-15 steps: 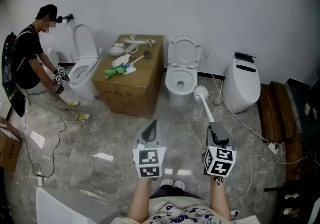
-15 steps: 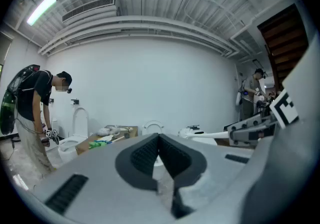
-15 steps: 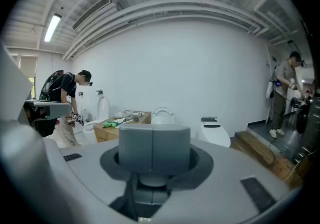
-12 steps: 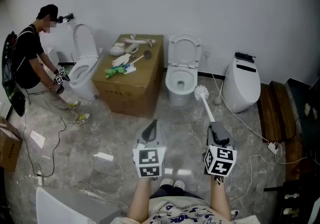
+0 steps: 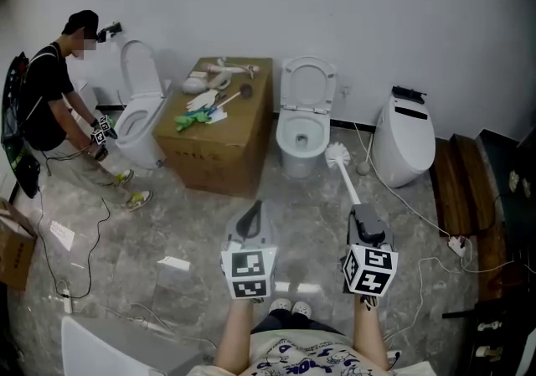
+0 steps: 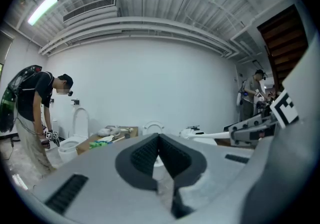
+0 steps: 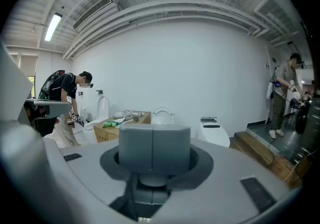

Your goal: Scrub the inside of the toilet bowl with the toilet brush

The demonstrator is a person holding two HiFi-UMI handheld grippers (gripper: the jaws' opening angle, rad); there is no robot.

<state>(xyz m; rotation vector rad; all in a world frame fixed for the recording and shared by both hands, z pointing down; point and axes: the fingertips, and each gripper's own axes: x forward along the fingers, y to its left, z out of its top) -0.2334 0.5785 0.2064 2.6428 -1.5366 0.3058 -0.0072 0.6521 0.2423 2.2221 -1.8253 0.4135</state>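
The open white toilet (image 5: 303,138) stands against the back wall, lid up, and it also shows as the toilet (image 6: 154,127) and toilet (image 7: 162,115) in the gripper views. My right gripper (image 5: 362,213) is shut on the handle of the toilet brush (image 5: 337,154). The white bristle head hangs in the air just right of the bowl's front, outside it. In the right gripper view the right gripper (image 7: 152,140) has its grey pads pressed together. My left gripper (image 5: 253,215) is shut and holds nothing, as the left gripper (image 6: 159,140) also shows. From there the brush (image 6: 210,134) crosses at the right.
A cardboard box (image 5: 219,127) with gloves and tools on top stands left of the toilet. Farther left a person (image 5: 50,102) bends over another toilet (image 5: 141,115). A rounded white toilet (image 5: 404,141) and wooden steps (image 5: 456,190) are at the right. Cables (image 5: 414,213) trail on the floor.
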